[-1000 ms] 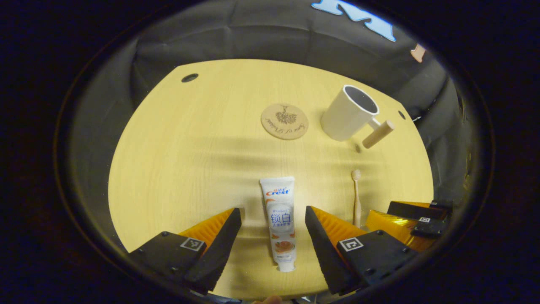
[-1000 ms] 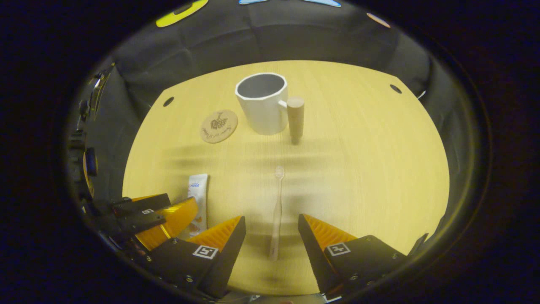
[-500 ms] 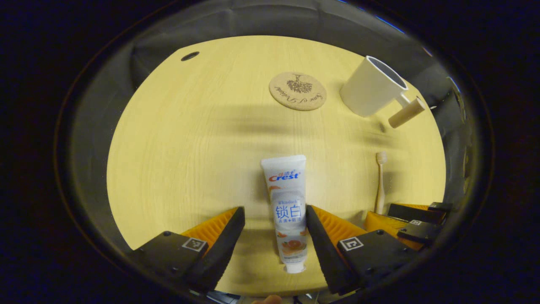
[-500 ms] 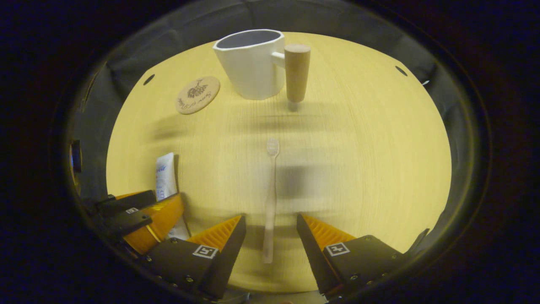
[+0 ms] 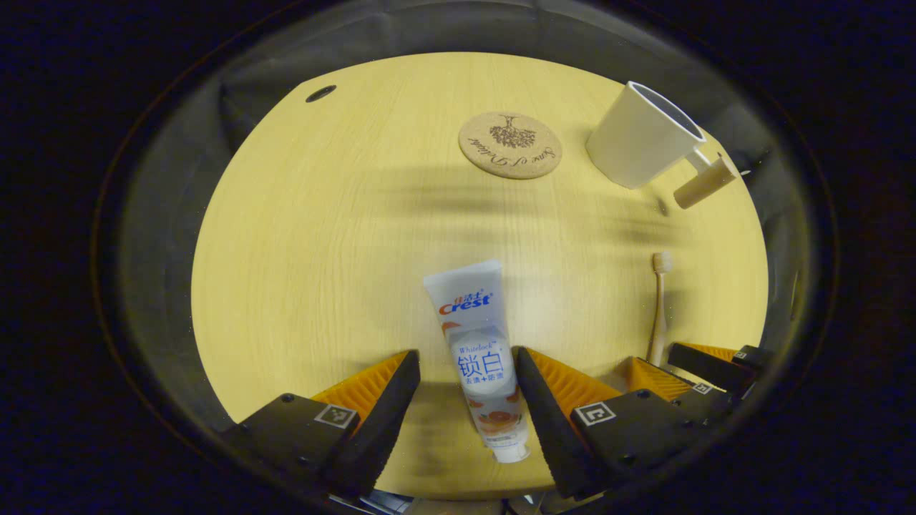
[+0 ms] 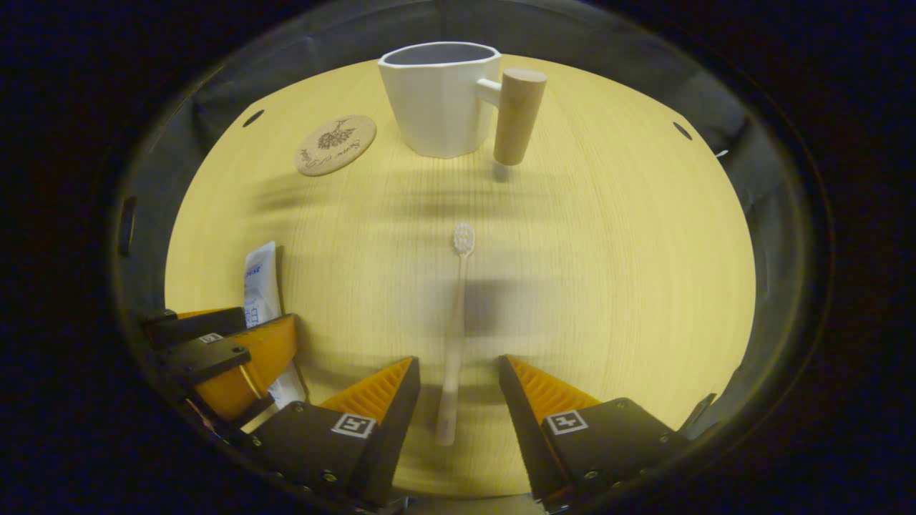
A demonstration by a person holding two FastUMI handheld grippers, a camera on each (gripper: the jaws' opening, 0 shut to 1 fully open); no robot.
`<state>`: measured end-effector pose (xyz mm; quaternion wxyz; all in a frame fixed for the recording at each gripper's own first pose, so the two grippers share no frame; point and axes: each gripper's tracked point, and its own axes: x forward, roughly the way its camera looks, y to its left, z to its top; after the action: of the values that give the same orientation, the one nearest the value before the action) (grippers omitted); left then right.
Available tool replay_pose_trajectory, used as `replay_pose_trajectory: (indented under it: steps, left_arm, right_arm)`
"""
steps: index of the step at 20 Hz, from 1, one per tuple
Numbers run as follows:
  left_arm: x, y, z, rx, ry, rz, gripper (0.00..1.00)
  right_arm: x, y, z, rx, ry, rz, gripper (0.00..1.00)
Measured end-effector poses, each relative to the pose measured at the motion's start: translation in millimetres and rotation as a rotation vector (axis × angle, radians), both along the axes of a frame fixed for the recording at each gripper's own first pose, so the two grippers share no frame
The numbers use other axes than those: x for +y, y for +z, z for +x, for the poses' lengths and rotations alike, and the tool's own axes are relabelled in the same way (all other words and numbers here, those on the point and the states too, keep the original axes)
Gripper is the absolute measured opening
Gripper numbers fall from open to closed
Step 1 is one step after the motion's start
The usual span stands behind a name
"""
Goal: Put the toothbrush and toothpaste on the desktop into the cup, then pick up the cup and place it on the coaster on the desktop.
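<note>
Beside the white cup (image 6: 440,100) at the far side of the desk (image 5: 300,236) lies the round coaster (image 5: 510,145), just to the cup's left and not touching it; the cup stands upright and looks empty, its wooden handle (image 6: 519,114) turned to the right. Nearer than the cup, well apart from it, the toothbrush (image 6: 456,329) lies flat with its bristle head pointing toward the cup, and the toothpaste (image 5: 478,354) lies flat a little to the toothbrush's left, cap end nearest the cameras.

Both tools are low over the desk and spread. The left tool (image 5: 469,375) straddles the middle of the tube, its right finger seemingly at the tube's edge, the left one clear of it. The right tool (image 6: 454,379) straddles the lower handle of the toothbrush with a gap on either side.

The step in hand looks like the grasp of both items. To do it well, I would centre the tube between the left fingers, since it sits slanted. The thin toothbrush calls for fingertips right down at the desk before closing, or it may slip out. Nothing is in the cup yet.
</note>
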<state>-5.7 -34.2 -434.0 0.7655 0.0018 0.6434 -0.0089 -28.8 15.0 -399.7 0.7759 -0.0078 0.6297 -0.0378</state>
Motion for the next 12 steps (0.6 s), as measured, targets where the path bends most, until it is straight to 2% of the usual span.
replay_pose_trajectory:
  steps: [1, 2, 3, 4, 5, 6, 7, 9, 10, 12]
  left_arm:
    - [0.2, 0.4, 0.8, 0.008, 0.013, -0.001, 0.95]
    - [0.8, -0.4, 0.3, 0.016, 0.021, -0.001, 0.9]
    - [1.6, -0.5, 0.3, 0.022, 0.021, 0.004, 0.88]
    - [-1.2, -0.1, -1.8, 0.032, 0.024, 0.003, 0.77]
    - [-2.0, -1.1, -2.7, 0.037, 0.026, 0.004, 0.68]
    - [-1.9, -0.7, -1.2, 0.033, 0.026, 0.002, 0.67]
    - [-1.4, 0.3, -2.4, 0.04, 0.028, 0.003, 0.67]
    - [-2.2, 0.0, -6.1, 0.048, 0.032, 0.003, 0.51]
    - [-1.1, 0.7, -7.0, 0.047, 0.032, 0.0, 0.47]
    - [-0.9, 1.2, -5.6, 0.036, 0.061, -0.014, 0.36]
  right_arm:
    - [-0.2, -0.9, -1.3, 0.012, 0.002, 0.002, 0.63]
    - [0.0, -0.9, -3.5, 0.019, 0.007, 0.005, 0.57]
    - [0.0, -1.0, -3.9, 0.021, 0.012, 0.011, 0.58]
    - [-0.6, 0.3, -3.0, 0.024, 0.011, 0.008, 0.58]
    - [-7.1, -8.5, 3.5, 0.015, -0.014, -0.008, 0.34]
    - [-4.8, -0.3, -4.1, 0.041, -0.026, 0.006, 0.11]
    - [-5.0, 0.4, -5.1, 0.035, -0.023, 0.009, 0.11]
    - [-9.3, 7.9, 1.0, 0.012, -0.04, -0.002, 0.08]
    - [-10.8, 0.8, -2.6, 0.021, -0.038, 0.005, 0.04]
    - [-10.8, 3.5, -2.5, 0.019, -0.052, 0.019, 0.05]
